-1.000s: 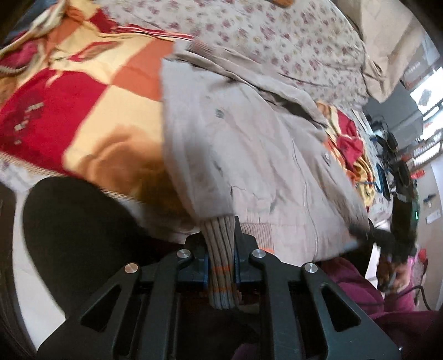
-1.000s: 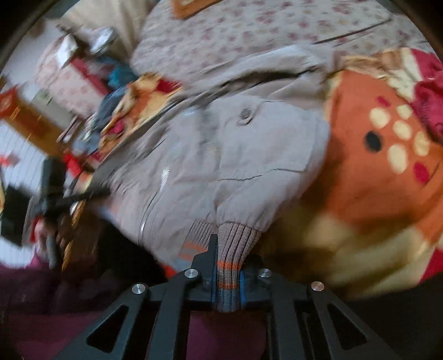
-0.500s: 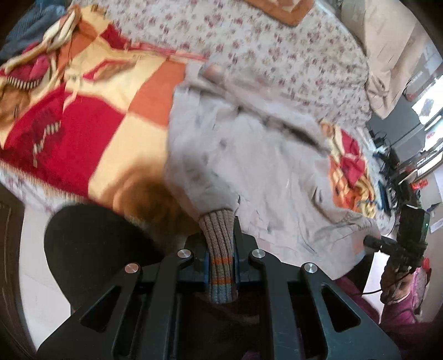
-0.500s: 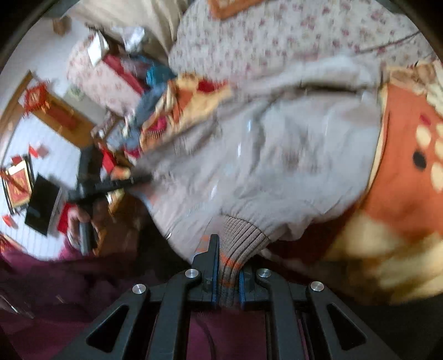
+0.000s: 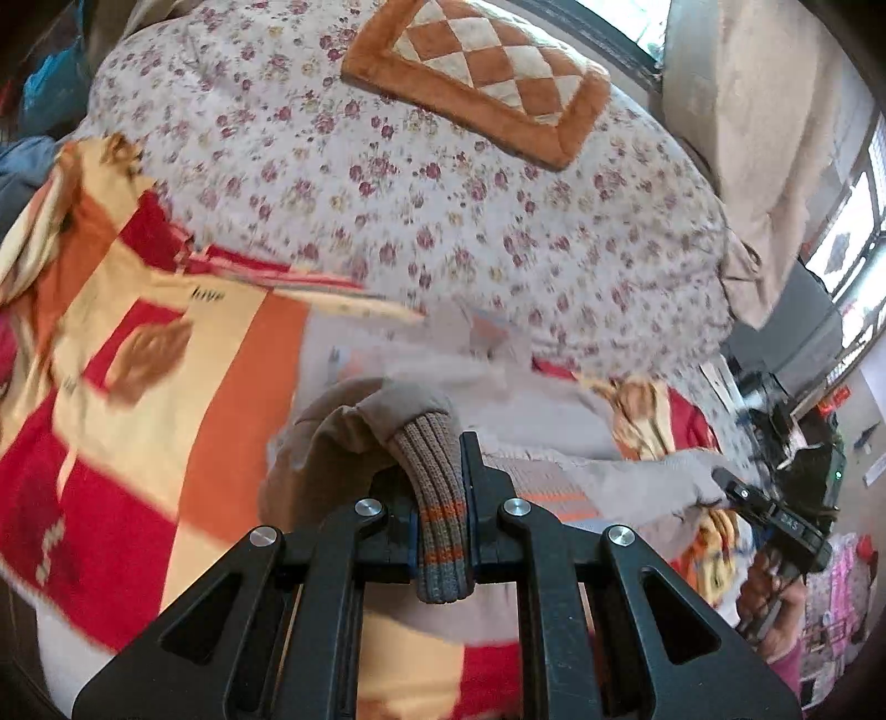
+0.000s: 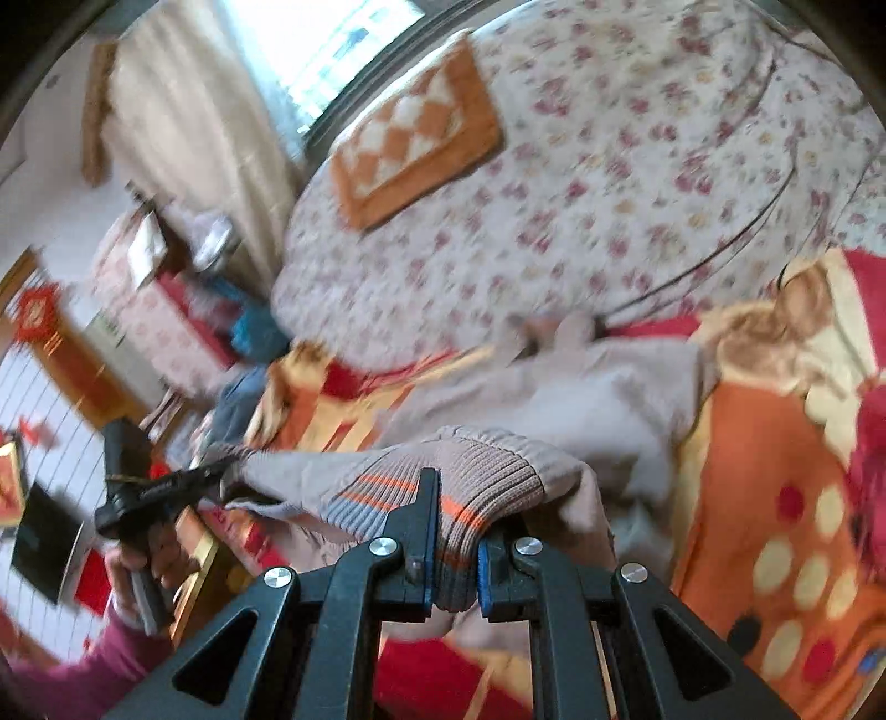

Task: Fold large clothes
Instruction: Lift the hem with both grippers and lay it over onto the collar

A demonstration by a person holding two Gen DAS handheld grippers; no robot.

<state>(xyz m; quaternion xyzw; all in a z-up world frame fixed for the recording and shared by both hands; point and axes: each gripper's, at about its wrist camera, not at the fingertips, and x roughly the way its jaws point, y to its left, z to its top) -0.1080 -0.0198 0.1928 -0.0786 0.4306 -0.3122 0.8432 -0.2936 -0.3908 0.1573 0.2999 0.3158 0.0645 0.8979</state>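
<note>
Both sets of jaws are clamped on the ribbed hem (image 5: 440, 515) of the beige jacket (image 6: 581, 410), left gripper (image 5: 443, 520) and right gripper (image 6: 451, 559) lifting it ahead over the bed (image 5: 443, 221), presumably to fold hem onto collar.

Daylight from the window (image 6: 332, 50) glares white, both fisheye views bend at dark rims, and motion blurs the bedding (image 6: 609, 221).

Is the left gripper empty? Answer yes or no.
No: the left gripper is clamped on the jacket's ribbed hem, brown with orange stripes.
</note>
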